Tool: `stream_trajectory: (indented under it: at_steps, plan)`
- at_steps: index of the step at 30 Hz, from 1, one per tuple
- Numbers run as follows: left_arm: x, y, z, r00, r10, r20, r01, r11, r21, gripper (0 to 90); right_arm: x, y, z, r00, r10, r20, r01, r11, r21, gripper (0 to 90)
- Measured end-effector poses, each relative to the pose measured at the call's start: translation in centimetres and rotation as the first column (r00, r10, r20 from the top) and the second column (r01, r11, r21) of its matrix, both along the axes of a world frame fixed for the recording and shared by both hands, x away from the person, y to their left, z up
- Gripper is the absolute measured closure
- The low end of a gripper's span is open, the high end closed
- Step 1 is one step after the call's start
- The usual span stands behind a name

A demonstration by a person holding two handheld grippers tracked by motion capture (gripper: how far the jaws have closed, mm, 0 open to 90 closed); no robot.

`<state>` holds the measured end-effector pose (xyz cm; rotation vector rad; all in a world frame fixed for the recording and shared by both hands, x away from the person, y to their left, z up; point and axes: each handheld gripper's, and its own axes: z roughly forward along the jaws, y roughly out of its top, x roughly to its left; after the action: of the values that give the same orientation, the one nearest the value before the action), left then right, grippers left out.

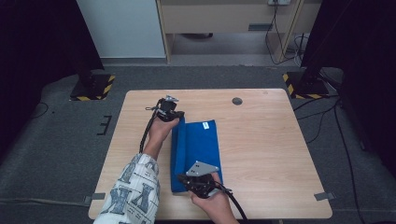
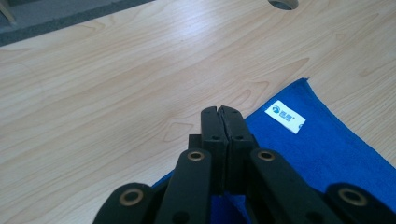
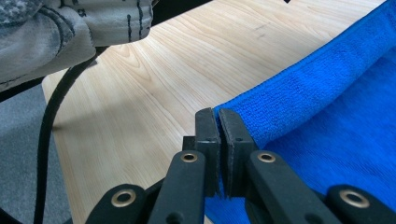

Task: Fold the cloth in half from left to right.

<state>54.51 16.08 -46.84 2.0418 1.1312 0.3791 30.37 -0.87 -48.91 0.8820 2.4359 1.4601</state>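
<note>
Blue towel [image 1: 198,151] w/ white label [image 1: 205,125], light wood-grain table [image 1: 261,140], grey-white patterned sleeve [image 1: 133,193].

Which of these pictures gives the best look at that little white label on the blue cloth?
The left gripper view: the white label lies close and sharp on the blue cloth, its blue logo visible. The high view shows it as a tiny pale speck. The right gripper view gives folded cloth.

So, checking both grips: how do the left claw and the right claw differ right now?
The left claw pinches the folded blue towel at its far corner, near the white label; the right claw pinches its near corner. Both are shut on the towel's left edge.
</note>
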Motion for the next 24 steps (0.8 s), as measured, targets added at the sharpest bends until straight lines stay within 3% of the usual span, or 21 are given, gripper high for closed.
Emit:
stream_trajectory:
  at_steps: [14, 24]
  plan:
    - [0.1, -2.2, -0.4, 0.9998, -0.02, -0.001, 0.02, 0.9996, -0.02, 89.0, -0.3, -1.5, -0.5, 0.9998, -0.02, -0.007, 0.019, 0.999, -0.031, 87.4]
    - [0.1, -3.5, 0.4, 0.9988, -0.049, 0.009, 0.049, 0.9986, -0.017, 89.0, -0.4, -2.1, -0.2, 0.9994, -0.034, -0.001, 0.034, 0.998, -0.046, 87.4]
